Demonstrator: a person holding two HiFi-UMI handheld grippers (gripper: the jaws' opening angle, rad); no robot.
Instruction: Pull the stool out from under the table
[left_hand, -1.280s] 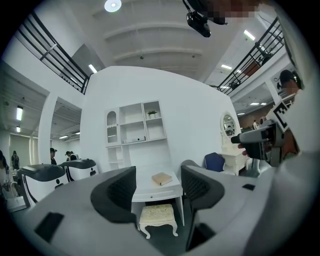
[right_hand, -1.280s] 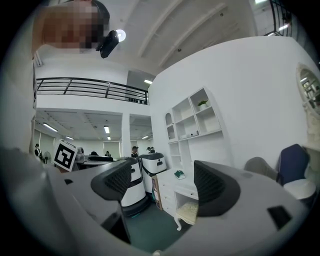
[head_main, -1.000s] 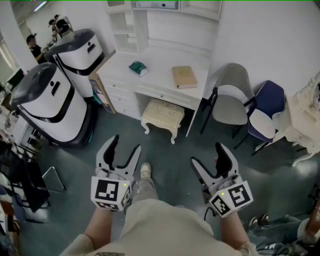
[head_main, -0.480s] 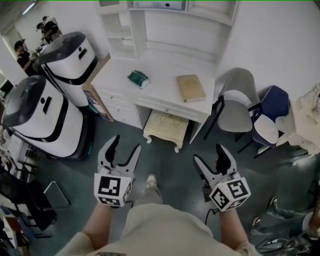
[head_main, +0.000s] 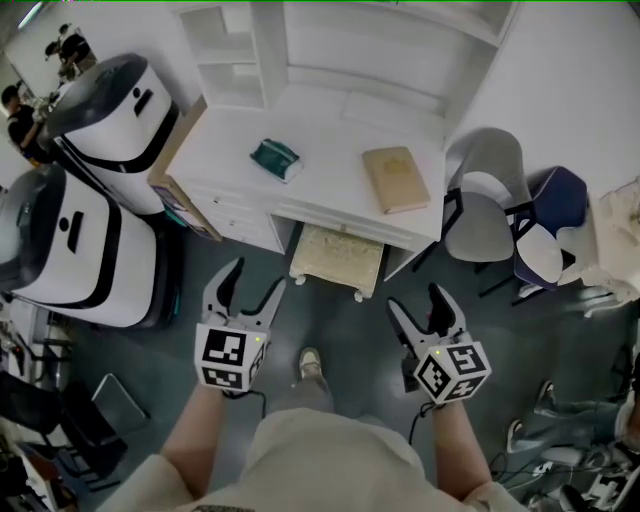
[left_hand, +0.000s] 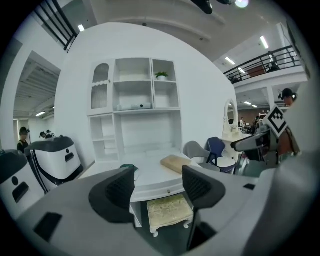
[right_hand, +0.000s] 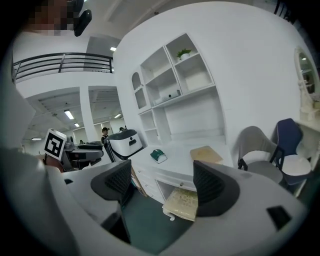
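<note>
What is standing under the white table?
A cream cushioned stool stands in the opening under the white table, near its front edge. Its front legs show; in the head view the tabletop covers its rear part.

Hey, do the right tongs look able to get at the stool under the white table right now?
Probably yes. The stool sticks out partly from under the table, and only bare floor lies between it and the right tongs, whose jaws stand apart and empty.
</note>
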